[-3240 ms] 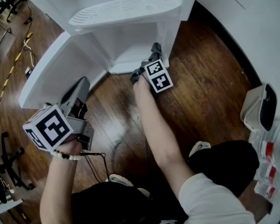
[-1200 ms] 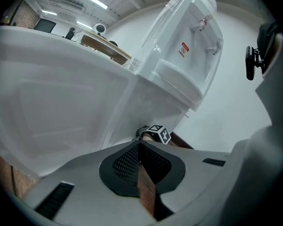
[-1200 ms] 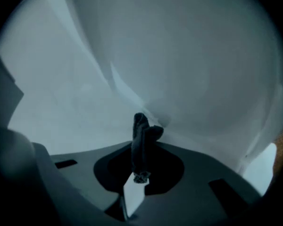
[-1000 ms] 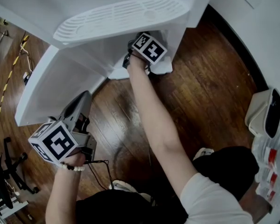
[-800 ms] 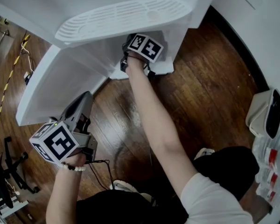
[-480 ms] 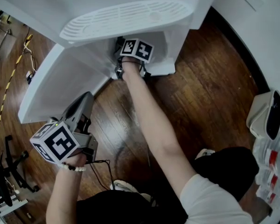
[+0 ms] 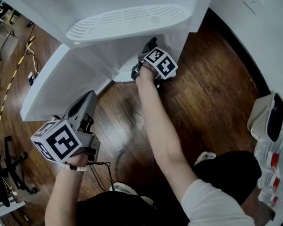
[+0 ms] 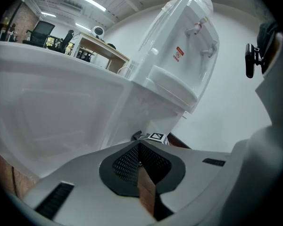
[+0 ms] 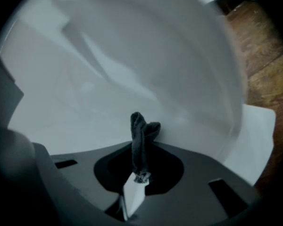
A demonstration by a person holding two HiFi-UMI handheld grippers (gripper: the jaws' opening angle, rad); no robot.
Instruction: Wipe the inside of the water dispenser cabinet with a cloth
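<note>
The white water dispenser (image 7: 127, 13) stands at the top of the head view, its lower cabinet door (image 7: 61, 86) swung open to the left. My right gripper (image 7: 151, 48) reaches into the cabinet opening (image 7: 125, 55), shut on a dark cloth (image 9: 141, 133) that stands bunched up between its jaws, close to the white inner wall (image 9: 132, 55). My left gripper (image 7: 90, 97) hangs over the wooden floor in front of the open door, jaws shut with nothing between them (image 8: 139, 145). The left gripper view shows the dispenser (image 8: 184, 46) from below.
A white bin with a dark lid (image 7: 266, 114) sits by the wall at right, with plastic bottles (image 7: 273, 173) below it. Cables (image 7: 28, 46) and chair bases (image 7: 9, 182) lie at the left. The person's legs and shoes fill the lower middle.
The right gripper went from the floor into the cabinet, swept left with the cloth, then came back right toward the front edge. The left gripper has barely moved.
</note>
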